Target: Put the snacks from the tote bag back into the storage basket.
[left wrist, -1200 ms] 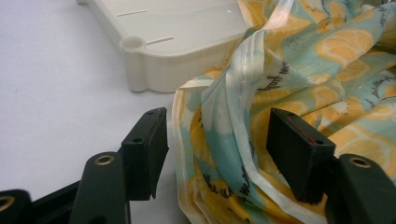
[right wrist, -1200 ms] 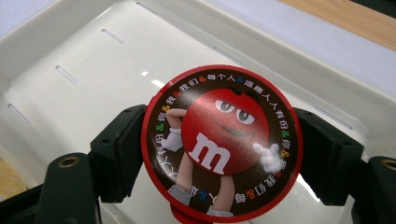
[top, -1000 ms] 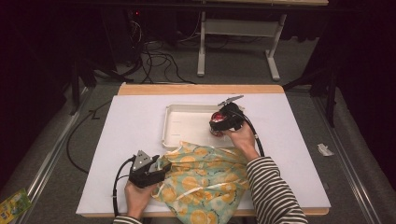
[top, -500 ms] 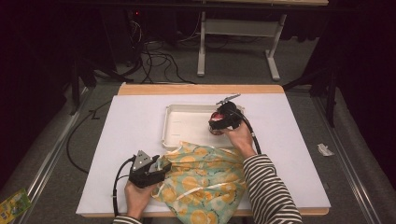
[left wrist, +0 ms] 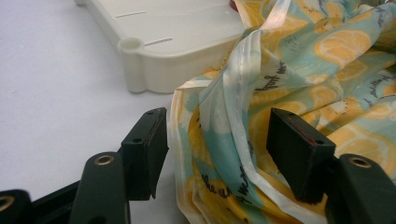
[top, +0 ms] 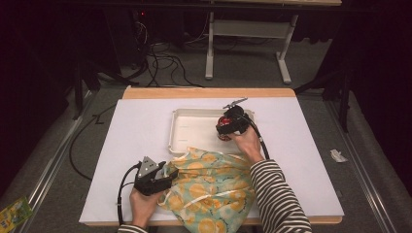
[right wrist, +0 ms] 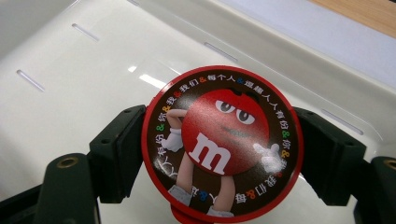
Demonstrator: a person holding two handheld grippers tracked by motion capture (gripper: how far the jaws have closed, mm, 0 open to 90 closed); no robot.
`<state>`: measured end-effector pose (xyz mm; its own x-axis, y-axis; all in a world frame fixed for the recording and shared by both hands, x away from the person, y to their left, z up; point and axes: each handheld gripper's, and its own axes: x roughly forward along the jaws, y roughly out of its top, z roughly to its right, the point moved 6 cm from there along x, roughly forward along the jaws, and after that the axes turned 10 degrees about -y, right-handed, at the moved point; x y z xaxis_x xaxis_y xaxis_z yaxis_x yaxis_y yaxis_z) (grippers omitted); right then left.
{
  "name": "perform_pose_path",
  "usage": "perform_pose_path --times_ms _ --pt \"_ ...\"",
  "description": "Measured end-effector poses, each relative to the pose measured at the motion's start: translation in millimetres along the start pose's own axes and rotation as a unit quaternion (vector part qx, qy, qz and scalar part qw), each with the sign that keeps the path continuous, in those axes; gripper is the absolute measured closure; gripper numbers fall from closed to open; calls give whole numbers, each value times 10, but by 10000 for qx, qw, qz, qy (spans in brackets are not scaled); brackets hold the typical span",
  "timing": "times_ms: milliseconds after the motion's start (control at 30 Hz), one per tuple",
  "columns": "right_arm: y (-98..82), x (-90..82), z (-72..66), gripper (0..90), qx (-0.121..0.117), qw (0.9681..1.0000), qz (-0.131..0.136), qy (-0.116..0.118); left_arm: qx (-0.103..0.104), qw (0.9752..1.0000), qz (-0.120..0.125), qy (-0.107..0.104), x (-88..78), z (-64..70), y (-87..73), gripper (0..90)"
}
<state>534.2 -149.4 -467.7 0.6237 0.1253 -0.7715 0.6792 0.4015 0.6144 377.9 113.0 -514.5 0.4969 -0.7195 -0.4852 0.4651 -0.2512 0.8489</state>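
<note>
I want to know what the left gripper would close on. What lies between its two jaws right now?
A bunched fold of the lemon-print cloth bag lies between the open jaws of the left gripper, as the left gripper view shows; neither jaw presses it yet.

— What surrounds the table (top: 145, 121)?
— Grey carpet floor (top: 369, 145), dark on every side. Beyond the tongs, a white desk frame (top: 243, 29) stands among tangled black cables (top: 160, 60).
— And nearer?
— Left of the tongs, a green packet (top: 12, 217); right, a paper scrap (top: 337, 155).
</note>
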Motion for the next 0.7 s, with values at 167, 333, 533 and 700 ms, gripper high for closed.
perform_pose_path --times_ms 167,333,533,700 --pt "-1 -6 -4 210 12 10000 26 21 7 10000 -6 7 0 1 0 390" --pt "-10 -46 17 194 123 9998 105 135 -8 10000 7 7 4 2 1 389" --pt "-67 -45 31 208 140 9998 82 146 2 10000 -5 12 3 1 0 390" --pt "-92 -49 34 254 174 9997 118 154 3 10000 -2 10 3 3 0 390"
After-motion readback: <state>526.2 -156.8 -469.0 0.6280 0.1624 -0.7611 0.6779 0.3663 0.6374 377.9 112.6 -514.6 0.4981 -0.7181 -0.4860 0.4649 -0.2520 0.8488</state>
